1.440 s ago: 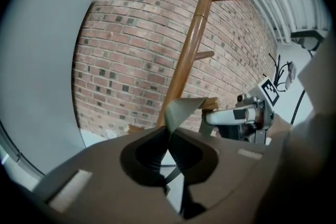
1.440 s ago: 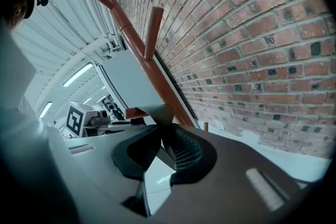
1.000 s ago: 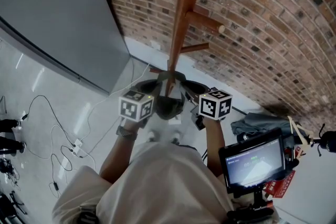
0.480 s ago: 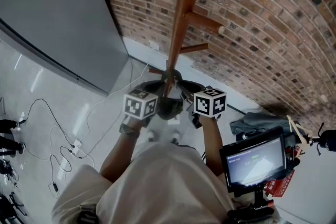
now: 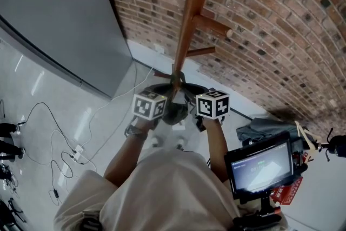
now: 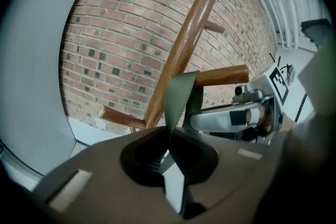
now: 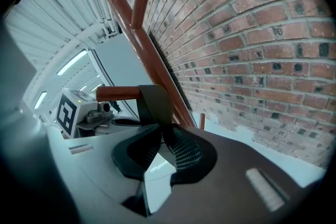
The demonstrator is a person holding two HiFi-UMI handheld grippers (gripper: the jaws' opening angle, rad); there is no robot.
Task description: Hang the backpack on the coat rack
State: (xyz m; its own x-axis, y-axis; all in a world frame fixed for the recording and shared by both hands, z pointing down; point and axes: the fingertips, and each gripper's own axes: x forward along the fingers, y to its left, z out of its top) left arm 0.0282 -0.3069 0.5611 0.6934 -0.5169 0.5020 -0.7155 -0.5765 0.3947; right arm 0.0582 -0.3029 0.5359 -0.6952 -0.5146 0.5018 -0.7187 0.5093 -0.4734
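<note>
Where the head view looks steeply down the coat rack (image 5: 189, 13), the backpack (image 5: 174, 112) shows as a dark bundle low against the pole, close in front of the person; its body looks soft and floppy, likely to sag and swing.

In the left gripper view the left claw (image 6: 169, 139) is clenched on the green top strap (image 6: 181, 94), which loops over a wooden peg (image 6: 220, 75); flat webbing like this is probably limp but strong, the sensible place to hold.

In the right gripper view the right claw (image 7: 160, 136) is clamped on the same strap just below the peg; the smooth peg looks nearly level, so the loop could slip outward.
</note>
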